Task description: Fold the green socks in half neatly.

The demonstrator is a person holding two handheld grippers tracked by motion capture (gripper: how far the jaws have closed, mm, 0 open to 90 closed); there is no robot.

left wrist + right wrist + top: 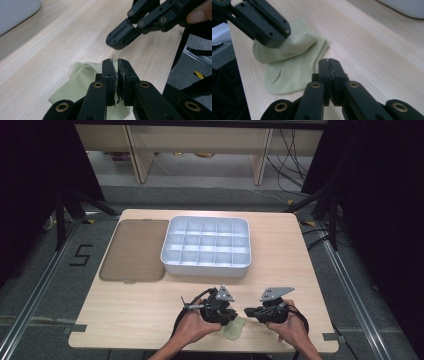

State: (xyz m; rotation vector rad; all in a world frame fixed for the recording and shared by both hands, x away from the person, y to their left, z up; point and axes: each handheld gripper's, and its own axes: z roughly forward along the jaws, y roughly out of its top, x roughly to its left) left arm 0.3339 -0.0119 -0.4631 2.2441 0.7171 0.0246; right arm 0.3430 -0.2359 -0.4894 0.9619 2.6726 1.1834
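Note:
A pale green sock point(233, 330) lies near the table's front edge, between the two hands. My left gripper point(234, 317) is over it and shut on a fold of the sock point(287, 62), which it holds slightly raised. In the left gripper view the jaws point(115, 62) are pressed together, with the sock point(80, 82) bunched below and to the left. My right gripper point(247, 311) is just right of the sock, shut and holding nothing. Its tips point(329, 61) hover over bare wood beside the sock's edge, facing the left gripper point(279, 37).
A white tray point(205, 268) with several compartments stands at the middle back of the wooden table. A flat brown mat point(134, 250) lies to its left. The table's front edge runs just behind both hands.

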